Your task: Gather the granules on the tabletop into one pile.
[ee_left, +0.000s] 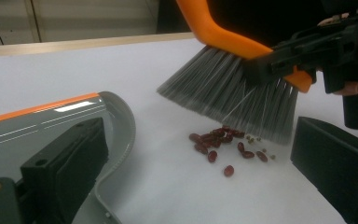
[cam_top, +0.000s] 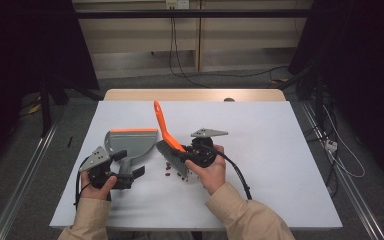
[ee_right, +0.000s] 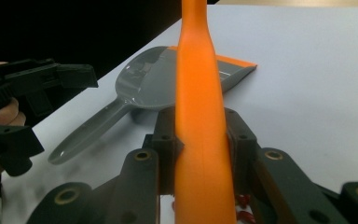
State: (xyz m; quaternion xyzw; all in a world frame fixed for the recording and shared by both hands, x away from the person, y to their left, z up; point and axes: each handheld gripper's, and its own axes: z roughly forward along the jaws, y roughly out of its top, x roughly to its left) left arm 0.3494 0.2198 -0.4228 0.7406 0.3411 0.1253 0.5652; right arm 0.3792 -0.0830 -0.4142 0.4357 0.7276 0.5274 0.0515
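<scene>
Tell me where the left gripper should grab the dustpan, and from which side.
Grip the dustpan by its grey handle, the narrow part pointing toward the person. Come in from the near edge, along the handle's line, with the jaws either side of it. The left gripper looks open beside it already; the wide, flat pan gives no easy hold.

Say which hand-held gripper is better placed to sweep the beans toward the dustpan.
Right. The right hand-held gripper is shut on the brush, bristles just beside the beans. The left hand-held gripper stands open by the dustpan handle.
</scene>
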